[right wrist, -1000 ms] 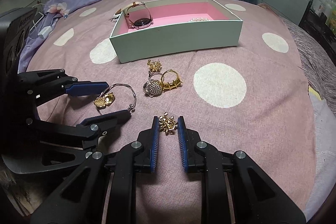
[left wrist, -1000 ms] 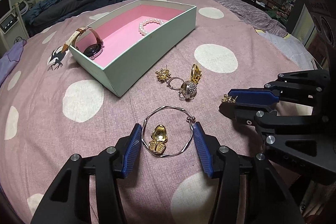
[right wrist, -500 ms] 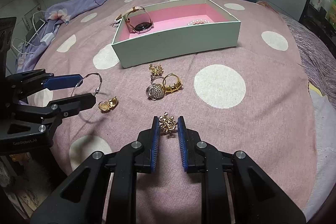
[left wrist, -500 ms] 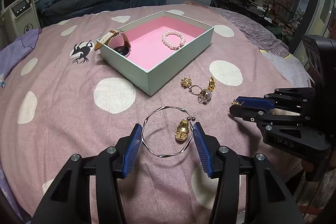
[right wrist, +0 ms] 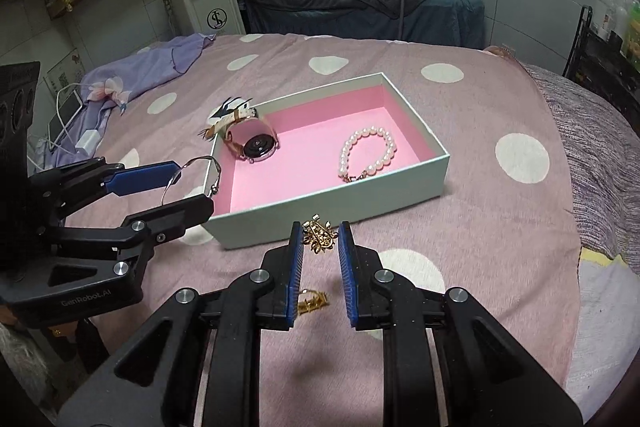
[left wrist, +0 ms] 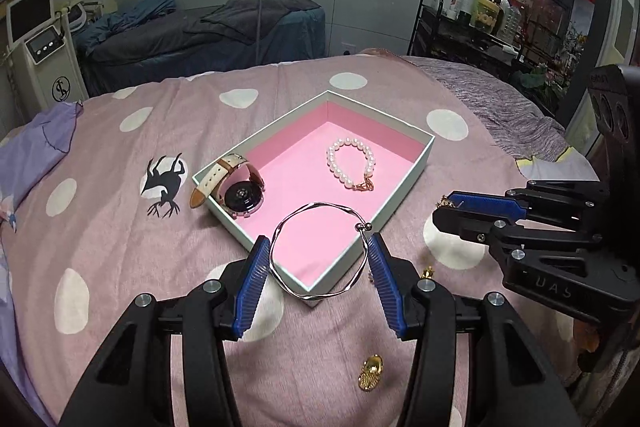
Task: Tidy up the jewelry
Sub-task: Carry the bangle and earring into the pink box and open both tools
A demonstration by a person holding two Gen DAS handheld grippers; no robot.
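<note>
- Silver twisted-wire bangle (left wrist: 318, 253) is clamped between the blue ribbed pads of the left gripper (left wrist: 319, 259), raised above the near corner of the pale-green box with pink lining (left wrist: 404, 187).
- Gold filigree brooch (right wrist: 319, 238) is pinched in the narrowly set right gripper (right wrist: 319, 241), just before the box's near wall.
- White pearl bracelet (left wrist: 351, 165) and tan-strapped watch (left wrist: 240, 189) are seen inside the box.
- Gold charm (left wrist: 370, 373) is left on the pink polka-dot bedspread (left wrist: 120, 247).

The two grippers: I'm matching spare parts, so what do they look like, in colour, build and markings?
Both the left gripper and the right gripper have black angular fingers with silver screws and ribbed blue pads. The left one's body reads "GenRobot.AI" in pale letters. No cables, sleeves or hands show.
</note>
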